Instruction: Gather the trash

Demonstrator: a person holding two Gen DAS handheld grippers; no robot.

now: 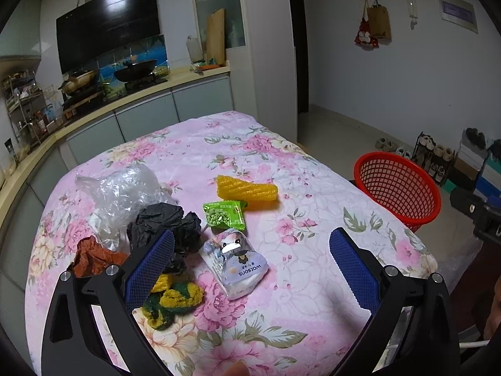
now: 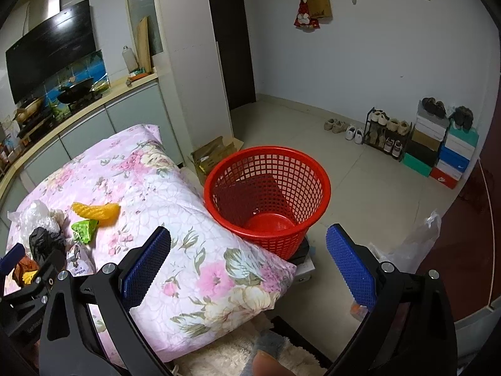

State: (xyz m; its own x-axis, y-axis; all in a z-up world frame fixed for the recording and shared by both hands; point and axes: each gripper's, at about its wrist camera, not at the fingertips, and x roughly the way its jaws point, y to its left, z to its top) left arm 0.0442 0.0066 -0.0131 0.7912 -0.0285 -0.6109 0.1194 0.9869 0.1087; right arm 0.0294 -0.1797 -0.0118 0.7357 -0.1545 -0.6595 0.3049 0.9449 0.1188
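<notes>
L gripper (image 1: pixel 252 257) nearest cam, jaws spread wide, nothing held, hovering over the watsons pack (image 1: pixel 236 264). Rest of trash at 10–12 o'clock: black wad (image 1: pixel 166 222), green pea pkt (image 1: pixel 224 216), yellow wrapper (image 1: pixel 247 189). R gripper (image 2: pixel 249 258) also agape, empty, pointed at red basket (image 2: pixel 267 194) at 12, prob. staged as drop guide. Basket empty, nothing collected yet.

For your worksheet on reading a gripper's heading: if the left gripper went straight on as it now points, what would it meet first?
Probably the pale Watsons wipes packet, lying on the floral cloth just ahead between the open left gripper fingers; depth is uncertain through the fisheye.
</notes>
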